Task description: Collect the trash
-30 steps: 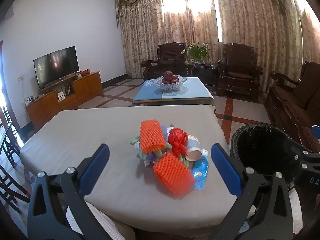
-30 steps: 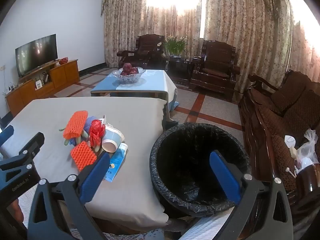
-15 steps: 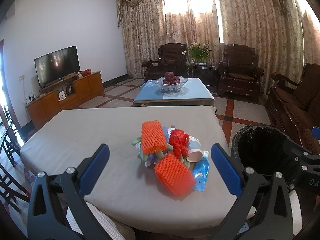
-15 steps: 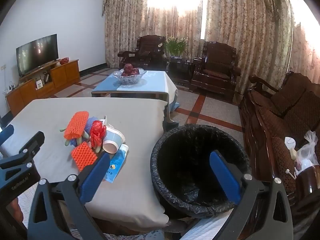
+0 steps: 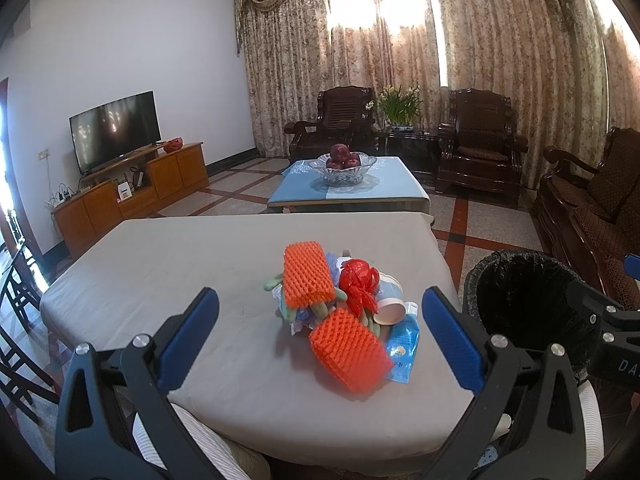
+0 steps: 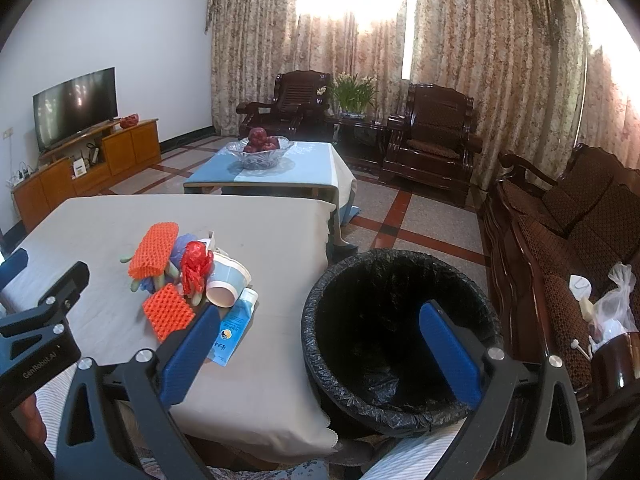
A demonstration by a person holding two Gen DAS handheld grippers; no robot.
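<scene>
Orange foam nets (image 5: 329,308) top the trash pile just beside the lined bin (image 5: 524,304), within the left gripper (image 5: 320,334), its jaws spread wide and empty, aimed to grab. From the right wrist, the right gripper (image 6: 320,350) gapes empty above the bin (image 6: 400,340), the pile (image 6: 188,276) left of it.

Both wrist cameras are looking forward over the table (image 5: 168,256), sharing the trash pile (image 5: 340,312) and bin (image 6: 400,320).
</scene>
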